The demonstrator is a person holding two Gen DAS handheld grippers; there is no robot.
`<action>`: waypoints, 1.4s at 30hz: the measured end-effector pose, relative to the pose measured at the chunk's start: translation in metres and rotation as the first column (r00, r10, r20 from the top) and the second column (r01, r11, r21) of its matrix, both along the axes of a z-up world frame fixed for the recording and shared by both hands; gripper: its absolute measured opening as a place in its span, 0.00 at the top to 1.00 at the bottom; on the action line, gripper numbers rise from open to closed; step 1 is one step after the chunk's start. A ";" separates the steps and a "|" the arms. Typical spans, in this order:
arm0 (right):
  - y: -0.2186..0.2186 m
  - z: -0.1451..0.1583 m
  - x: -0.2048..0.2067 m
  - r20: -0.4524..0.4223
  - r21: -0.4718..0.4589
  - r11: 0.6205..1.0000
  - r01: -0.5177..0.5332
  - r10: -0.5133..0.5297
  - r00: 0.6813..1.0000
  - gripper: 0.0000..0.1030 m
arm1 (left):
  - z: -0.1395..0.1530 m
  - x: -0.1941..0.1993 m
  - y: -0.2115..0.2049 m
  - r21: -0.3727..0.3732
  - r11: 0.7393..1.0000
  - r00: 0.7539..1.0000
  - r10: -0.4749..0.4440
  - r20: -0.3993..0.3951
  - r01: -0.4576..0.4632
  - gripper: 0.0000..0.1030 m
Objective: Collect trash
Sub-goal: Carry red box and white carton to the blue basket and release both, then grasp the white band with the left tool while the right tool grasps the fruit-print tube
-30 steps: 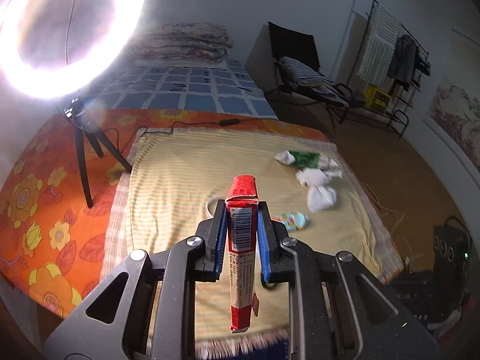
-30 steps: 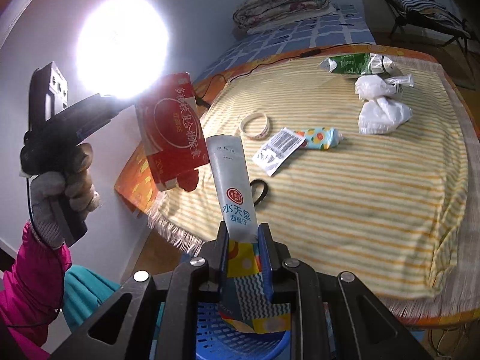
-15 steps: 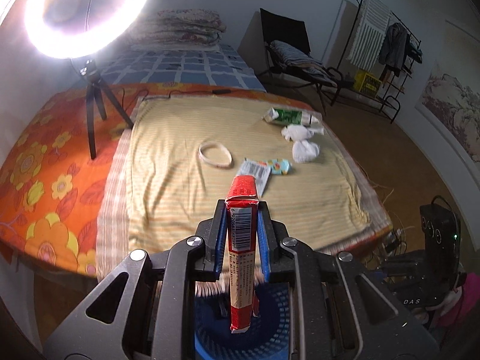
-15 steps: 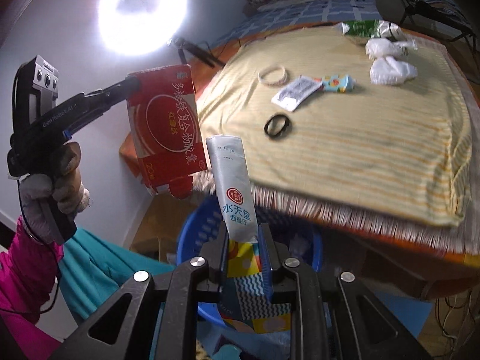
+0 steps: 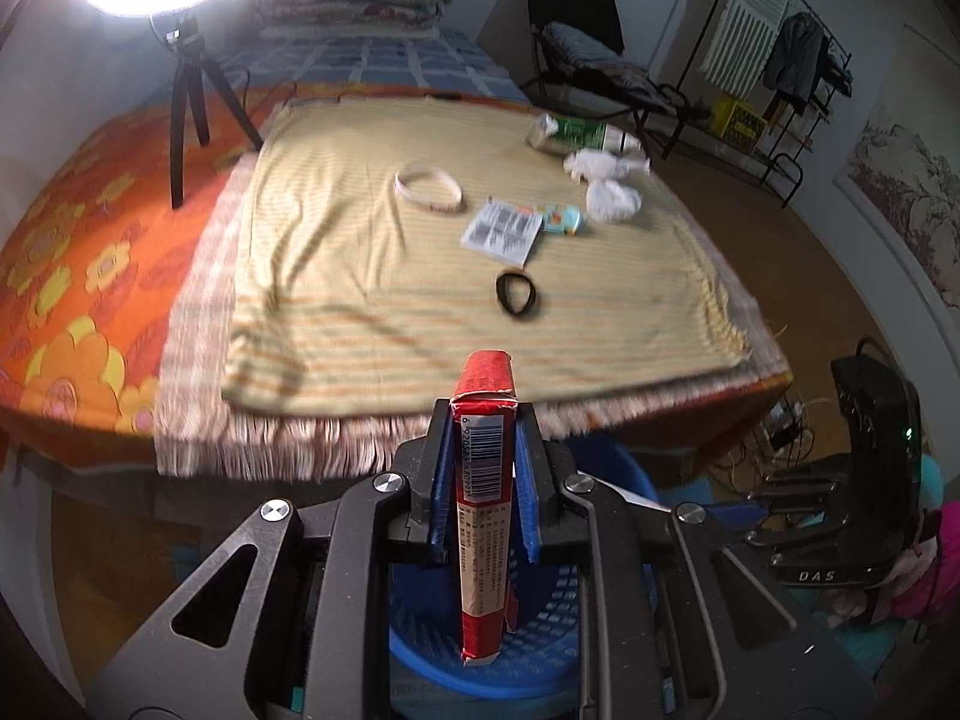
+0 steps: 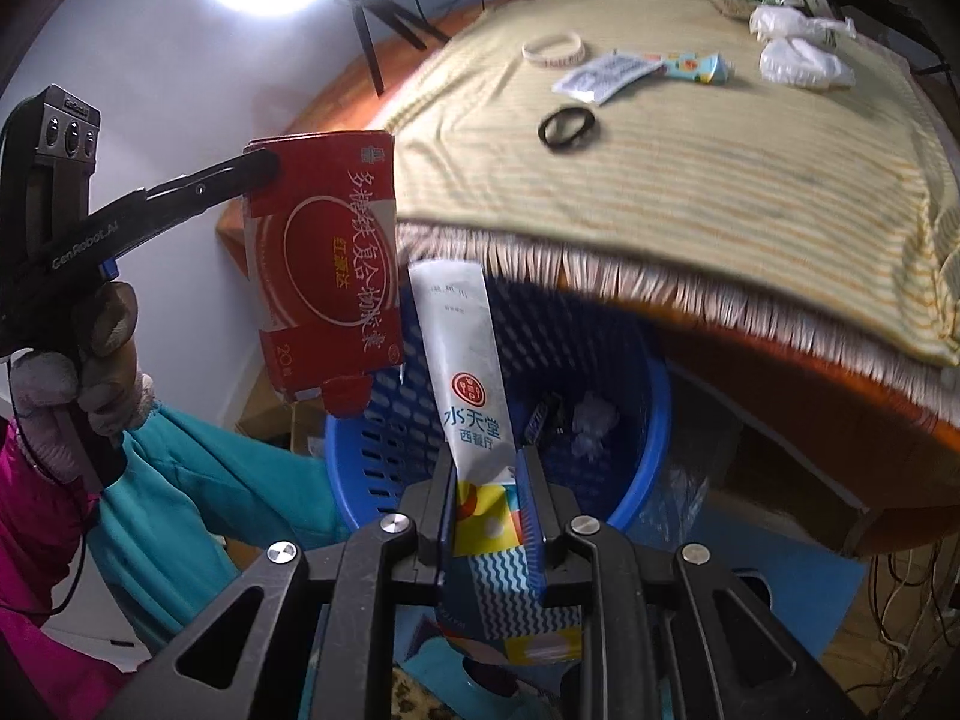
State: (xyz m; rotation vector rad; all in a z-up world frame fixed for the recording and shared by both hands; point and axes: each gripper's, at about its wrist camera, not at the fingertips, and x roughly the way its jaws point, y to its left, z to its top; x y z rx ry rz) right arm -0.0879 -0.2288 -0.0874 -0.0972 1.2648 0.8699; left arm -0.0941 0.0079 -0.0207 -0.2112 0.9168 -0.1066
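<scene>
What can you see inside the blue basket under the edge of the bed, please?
Inside the blue basket lie a crumpled white piece and a small dark item. The white packet in the right claw hides the rest of the bottom.

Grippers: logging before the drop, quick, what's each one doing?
Left gripper: shut on the red box.
Right gripper: shut on the white packet.

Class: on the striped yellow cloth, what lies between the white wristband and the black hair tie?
Bare cloth between wristband and hair tie; the white barcode packet sits just beside that line. Left wrist view.
</scene>
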 end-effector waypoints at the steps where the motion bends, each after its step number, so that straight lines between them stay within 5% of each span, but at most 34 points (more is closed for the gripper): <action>1: 0.001 -0.003 -0.001 -0.001 -0.011 1.000 -0.002 0.002 1.000 0.83 | -0.005 -0.002 -0.001 0.008 1.000 1.000 -0.004 -0.009 0.004 0.83; 15: 0.012 -0.022 0.000 0.013 -0.072 0.997 -0.008 0.008 1.000 0.70 | -0.040 -0.005 -0.010 0.058 0.997 0.994 -0.034 -0.107 0.041 0.80; 19: 0.011 -0.020 0.003 0.030 -0.078 0.997 0.009 -0.007 1.000 0.38 | -0.043 -0.004 -0.010 0.058 0.998 0.993 -0.028 -0.113 0.035 0.56; 24: 0.010 -0.016 0.006 0.060 -0.091 0.995 0.031 -0.026 0.998 0.21 | -0.042 -0.003 -0.010 0.066 0.997 0.994 -0.022 -0.110 0.030 0.45; 42: 0.000 0.002 0.033 0.146 -0.121 0.986 0.114 -0.095 0.985 0.15 | -0.025 0.033 -0.010 0.070 0.996 0.996 -0.041 -0.080 0.047 0.44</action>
